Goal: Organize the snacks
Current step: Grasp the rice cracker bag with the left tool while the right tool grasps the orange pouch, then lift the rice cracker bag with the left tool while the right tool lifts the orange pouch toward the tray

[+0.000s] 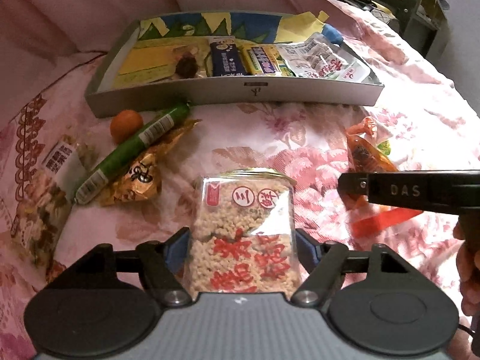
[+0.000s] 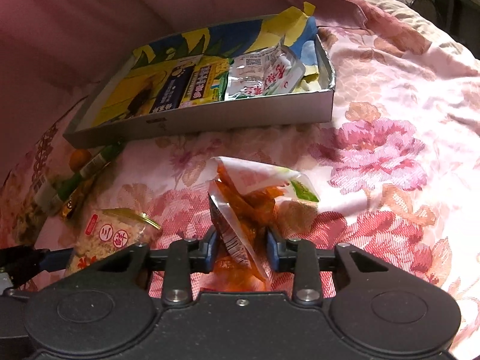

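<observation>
Shallow grey cardboard tray point(image 1: 228, 97), upper centre, already holds packets. My left gripper point(image 1: 242, 247) pinches the clear puffed-rice cake packet point(image 1: 243, 228), lower centre: light, crumbly, so I'd grip its edges gently. Right gripper point(image 2: 241, 247) pinches the crinkly orange snack pouch point(image 2: 240, 207): limp, slippery film.

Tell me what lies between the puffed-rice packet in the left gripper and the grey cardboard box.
Only bare pink floral bedspread separates the clear puffed-rice packet from the shallow grey cardboard box; the left wrist view shows this.

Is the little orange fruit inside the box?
No, the orange fruit sits on the flowery blanket outside the box, beside a green stick pack.
</observation>
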Demonstrator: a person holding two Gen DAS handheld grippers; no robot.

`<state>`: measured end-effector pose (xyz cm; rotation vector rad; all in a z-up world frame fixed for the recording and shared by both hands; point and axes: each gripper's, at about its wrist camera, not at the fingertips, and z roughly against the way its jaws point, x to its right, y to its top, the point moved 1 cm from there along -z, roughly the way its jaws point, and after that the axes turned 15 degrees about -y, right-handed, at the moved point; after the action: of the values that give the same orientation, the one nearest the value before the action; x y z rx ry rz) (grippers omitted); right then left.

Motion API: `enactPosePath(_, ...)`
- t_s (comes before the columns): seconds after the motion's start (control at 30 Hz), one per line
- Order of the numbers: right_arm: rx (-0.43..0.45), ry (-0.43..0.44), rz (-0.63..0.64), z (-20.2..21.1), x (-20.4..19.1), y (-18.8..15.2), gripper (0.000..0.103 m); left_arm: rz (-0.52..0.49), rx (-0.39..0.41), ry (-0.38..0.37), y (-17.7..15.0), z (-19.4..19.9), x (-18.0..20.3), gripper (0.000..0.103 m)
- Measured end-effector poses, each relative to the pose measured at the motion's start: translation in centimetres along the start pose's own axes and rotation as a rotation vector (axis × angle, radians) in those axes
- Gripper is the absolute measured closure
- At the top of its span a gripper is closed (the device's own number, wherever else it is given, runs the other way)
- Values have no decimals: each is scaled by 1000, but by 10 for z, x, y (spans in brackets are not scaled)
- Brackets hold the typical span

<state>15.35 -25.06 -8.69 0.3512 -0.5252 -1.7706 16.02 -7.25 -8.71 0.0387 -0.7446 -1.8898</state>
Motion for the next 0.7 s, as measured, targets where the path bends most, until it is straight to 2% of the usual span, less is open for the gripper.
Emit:
enactPosePath(0.13,-4,-5,9,0,-1,1,62,-6,3,7,4,-4,-1,21)
enactPosePath(0.33,-22,-17,12,-1,0,0,62,-24,11,17,7,-9,-1,18)
enactPosePath(0.37,-24,-16,9,-2,1,0,62,-24,13,18,7,-9,-1,19)
enactPosePath(0.4,-24,-17,11,-2,0,-1,62,-25,15,18,7,-9,-1,24)
enactPosePath(0.43,-23,-21,17,-2,-1,-1,62,-30,20,14,7,-8,-1,27)
enactPosePath(0.57,-13,-39,47,-1,-5,-2,75,-46,19,22,7,-8,1,28)
enactPosePath(0.7,-8,-33,42,1,-3,-5,78,-38,1,23,4,-5,5,29)
